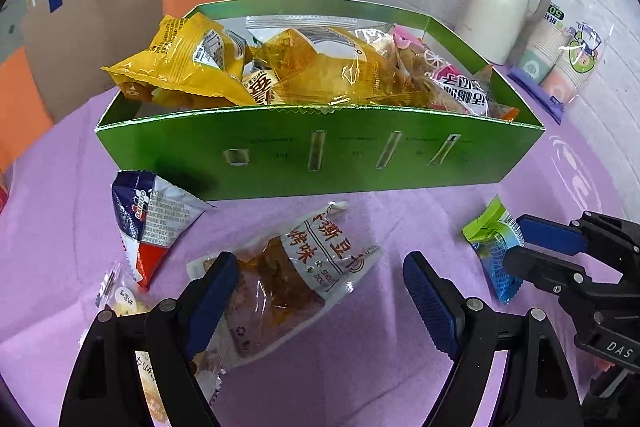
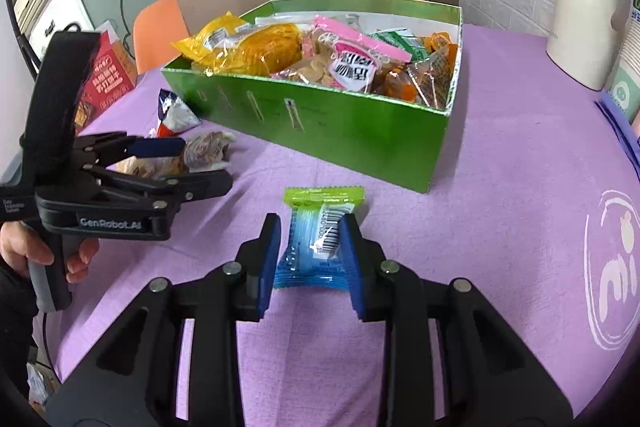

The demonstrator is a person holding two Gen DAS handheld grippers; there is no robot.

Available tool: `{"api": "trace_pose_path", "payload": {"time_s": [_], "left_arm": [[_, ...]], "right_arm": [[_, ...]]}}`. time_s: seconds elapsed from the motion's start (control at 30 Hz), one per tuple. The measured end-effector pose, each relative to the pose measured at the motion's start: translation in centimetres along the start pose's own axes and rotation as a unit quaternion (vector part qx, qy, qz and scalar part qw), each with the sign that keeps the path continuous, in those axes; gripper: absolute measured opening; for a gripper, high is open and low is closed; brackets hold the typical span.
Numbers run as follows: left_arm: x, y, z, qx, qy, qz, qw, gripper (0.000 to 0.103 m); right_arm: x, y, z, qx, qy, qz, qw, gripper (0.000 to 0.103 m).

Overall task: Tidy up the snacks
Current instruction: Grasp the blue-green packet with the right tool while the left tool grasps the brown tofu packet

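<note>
Currently: right gripper [image 2: 310, 245] pinching blue-green packet [image 2: 316, 243] near green box [image 2: 352, 131], best lifted clear of its rim; left gripper [image 1: 320, 291] wide over brown pouch [image 1: 288, 279].

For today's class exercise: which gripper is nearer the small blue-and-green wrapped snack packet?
Right. The right gripper straddles the blue-and-green packet; the left gripper sits off to its side, over a clear tofu pouch.
</note>
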State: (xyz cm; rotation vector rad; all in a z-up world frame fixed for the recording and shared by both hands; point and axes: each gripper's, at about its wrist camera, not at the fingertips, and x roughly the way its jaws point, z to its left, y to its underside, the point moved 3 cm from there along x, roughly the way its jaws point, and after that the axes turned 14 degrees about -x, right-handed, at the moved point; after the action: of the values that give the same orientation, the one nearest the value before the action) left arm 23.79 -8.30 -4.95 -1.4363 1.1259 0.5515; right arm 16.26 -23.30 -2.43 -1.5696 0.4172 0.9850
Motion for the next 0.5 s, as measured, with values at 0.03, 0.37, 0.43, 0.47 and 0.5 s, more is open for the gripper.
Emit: {"api": "trace_pose_path", "payload": {"time_s": [0.03, 0.37, 0.43, 0.47, 0.5], "left_arm": [[0.1, 0.0, -0.1, 0.005, -0.007, -0.003, 1.0000, 0.086], [0.8, 0.1, -1.0, 0.030, -0.044, -0.011, 0.9985, 0.068], [0.9, 0.0, -1.4, 0.031, -0.042, -0.009, 0.9986, 0.056], [0.7, -0.2, -1.5, 0.028, -0.035, -0.009, 0.9990, 0.036], [0.6, -0.2, -1.6, 0.027, -0.034, -0.011, 0.9990, 0.031]], "right_arm": [[0.2, 0.1, 0.2, -0.007, 0.002, 0.003, 1.000, 0.036], [1.0, 0.7, 0.2, -0.012, 0.003, 0.022, 1.000, 0.035], [0.9, 0.7, 0.2, -0.013, 0.000, 0.019, 1.000, 0.033], [0.9, 0.8, 0.2, -0.013, -0.002, 0.019, 1.000, 0.032], [0.8, 0.9, 0.2, -0.016, -0.003, 0.018, 1.000, 0.031]]}}
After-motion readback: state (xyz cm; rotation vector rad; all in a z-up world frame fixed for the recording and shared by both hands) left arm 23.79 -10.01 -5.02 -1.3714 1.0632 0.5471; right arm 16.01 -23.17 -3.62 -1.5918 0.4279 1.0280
